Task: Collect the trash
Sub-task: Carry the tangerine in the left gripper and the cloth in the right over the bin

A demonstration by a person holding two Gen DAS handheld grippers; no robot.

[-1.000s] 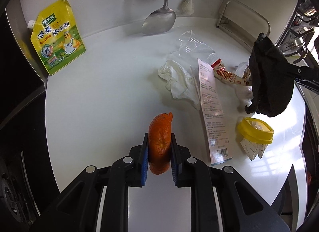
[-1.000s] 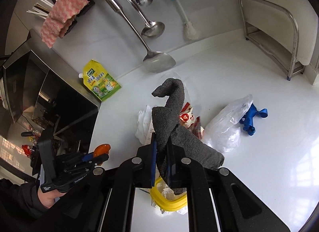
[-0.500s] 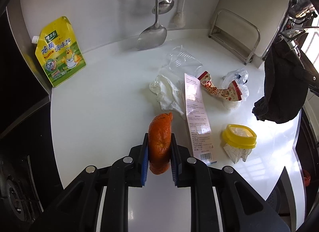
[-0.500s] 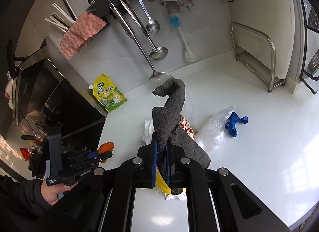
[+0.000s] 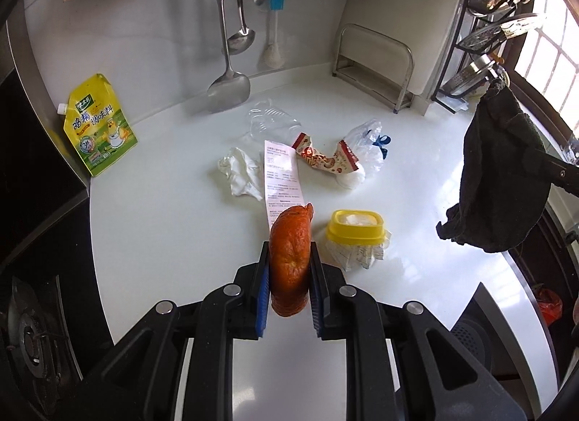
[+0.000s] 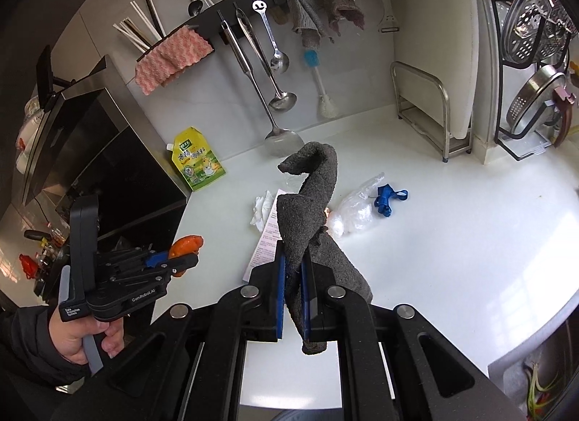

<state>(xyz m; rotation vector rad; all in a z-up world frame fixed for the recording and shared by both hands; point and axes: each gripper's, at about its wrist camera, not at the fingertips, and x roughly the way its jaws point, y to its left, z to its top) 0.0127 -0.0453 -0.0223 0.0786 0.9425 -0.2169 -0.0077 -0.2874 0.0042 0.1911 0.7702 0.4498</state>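
We pinch an orange peel (image 5: 290,261) in our left gripper (image 5: 289,278) and a dark cloth (image 6: 310,218) in our right gripper (image 6: 293,289), both above the counter (image 5: 173,211). At twelve o'clock lie a receipt (image 5: 280,175), tissue (image 5: 240,173), snack wrapper (image 5: 327,160) and yellow-lidded cup (image 5: 356,231).

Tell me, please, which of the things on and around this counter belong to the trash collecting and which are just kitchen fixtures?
Trash job:
orange peel in the left tongs
receipt
tissue
snack wrapper
plastic bag
yellow-lidded cup
clear bottle

Just there:
grey cloth in the right tongs
seasoning pouch
spatula
ladle
brush
metal rack
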